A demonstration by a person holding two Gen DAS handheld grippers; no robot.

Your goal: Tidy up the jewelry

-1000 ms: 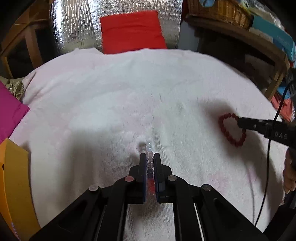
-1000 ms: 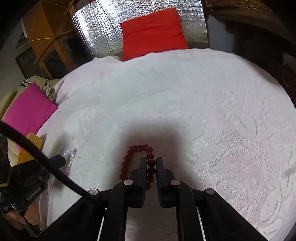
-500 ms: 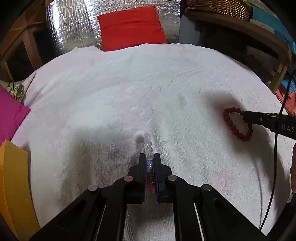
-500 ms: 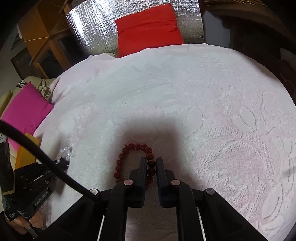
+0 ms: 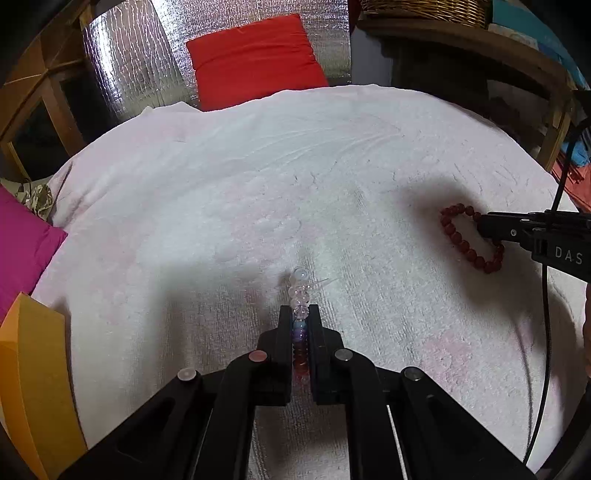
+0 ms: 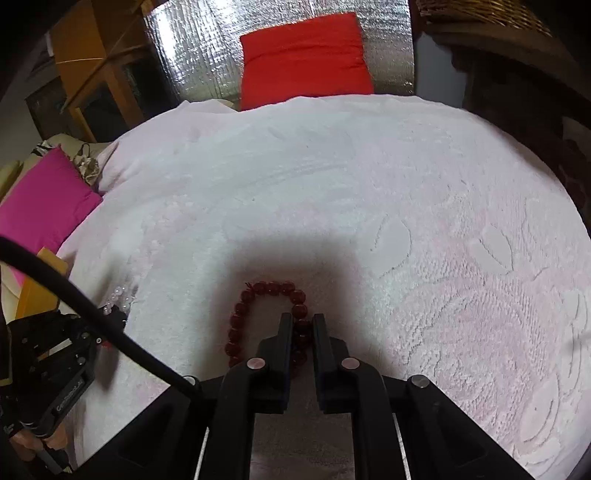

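Note:
My left gripper [image 5: 300, 314] is shut on a bracelet of clear, purple and red beads [image 5: 300, 295], which stands on edge between the fingers above a white towel [image 5: 258, 192]. My right gripper [image 6: 302, 320] is shut on a dark red bead bracelet [image 6: 240, 314], whose loop hangs to the left of the fingers just over the towel. The red bracelet also shows in the left wrist view [image 5: 458, 236], at the right, with the right gripper [image 5: 484, 225] on it. The left gripper [image 6: 118, 314] shows at the lower left of the right wrist view.
A red cushion [image 5: 255, 59] leans on silver foil at the back. A pink cushion [image 6: 44, 199] lies at the left edge. An orange box [image 5: 33, 387] stands at the near left. A wicker basket [image 5: 424, 11] sits on a wooden shelf at the right.
Both grippers have risen a little with their bracelets. More of the clear beads now show beyond the left fingertips. The red bracelet's loop has lifted and shifted slightly.

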